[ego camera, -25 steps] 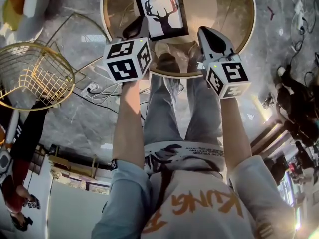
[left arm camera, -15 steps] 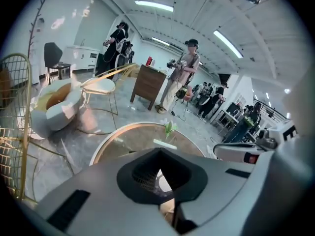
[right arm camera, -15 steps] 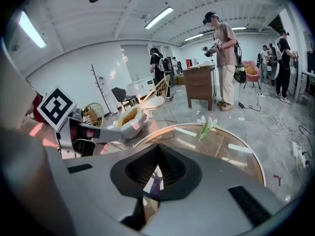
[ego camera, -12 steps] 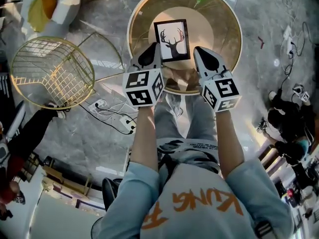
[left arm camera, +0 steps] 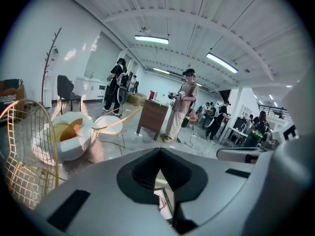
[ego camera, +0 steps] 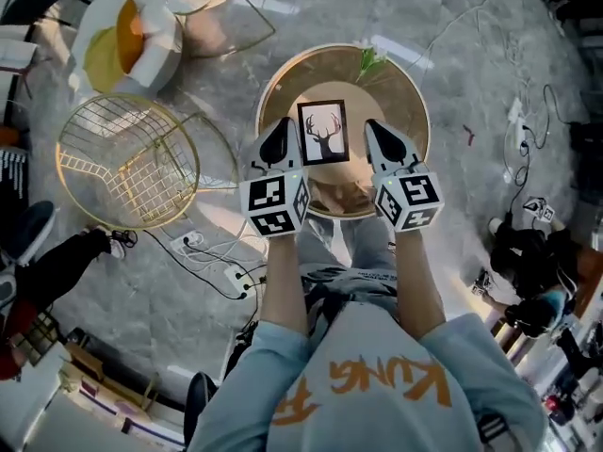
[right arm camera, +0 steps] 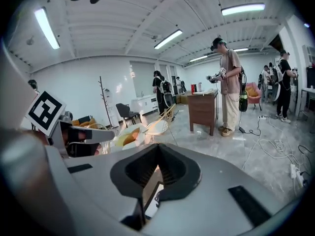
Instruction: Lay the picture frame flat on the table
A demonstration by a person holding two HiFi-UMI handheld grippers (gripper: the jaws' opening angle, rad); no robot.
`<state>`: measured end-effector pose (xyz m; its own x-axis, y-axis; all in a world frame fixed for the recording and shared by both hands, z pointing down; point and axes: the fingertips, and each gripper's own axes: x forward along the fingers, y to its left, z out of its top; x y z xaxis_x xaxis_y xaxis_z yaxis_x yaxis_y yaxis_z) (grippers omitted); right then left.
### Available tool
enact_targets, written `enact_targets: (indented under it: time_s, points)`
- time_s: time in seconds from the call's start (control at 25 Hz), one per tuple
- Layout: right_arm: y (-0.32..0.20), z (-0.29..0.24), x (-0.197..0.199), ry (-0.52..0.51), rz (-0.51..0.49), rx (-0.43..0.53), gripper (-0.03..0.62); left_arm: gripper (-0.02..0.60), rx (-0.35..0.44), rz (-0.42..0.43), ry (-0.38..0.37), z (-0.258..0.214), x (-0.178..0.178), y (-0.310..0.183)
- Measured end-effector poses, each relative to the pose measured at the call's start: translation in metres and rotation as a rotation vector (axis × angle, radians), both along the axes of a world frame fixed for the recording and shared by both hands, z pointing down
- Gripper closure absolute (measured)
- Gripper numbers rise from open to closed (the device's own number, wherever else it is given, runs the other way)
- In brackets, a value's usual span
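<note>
Grips nothing: left gripper (ego camera: 280, 132) and right gripper (ego camera: 380, 132) with jaws pressed together (both empty), held above round gold table (ego camera: 415, 102). Lies flat mid-table between them: black-framed deer picture frame (ego camera: 322, 132).

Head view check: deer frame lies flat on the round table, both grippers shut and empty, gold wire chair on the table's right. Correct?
One error: the head view shows the gold wire chair on the left of the round table, not the right. The rest holds: the deer frame lies flat on the table, and the left gripper and right gripper are shut and empty.
</note>
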<state>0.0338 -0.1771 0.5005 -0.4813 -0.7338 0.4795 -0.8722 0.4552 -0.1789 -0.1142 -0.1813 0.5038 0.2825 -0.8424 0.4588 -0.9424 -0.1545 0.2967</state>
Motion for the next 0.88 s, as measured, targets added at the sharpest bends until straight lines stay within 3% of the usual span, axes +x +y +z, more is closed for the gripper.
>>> enact_targets:
  time_s: [0.44,0.88]
  points:
    - [-0.028,-0.126,0.015,-0.005,0.003,0.204,0.597,0.561,0.247,0.031,-0.064,-0.128,0.016,-0.018]
    - [-0.046,-0.234,0.042,-0.071,-0.042,0.420,0.597,0.561,0.500,-0.027,-0.150,-0.250,0.039,-0.023]
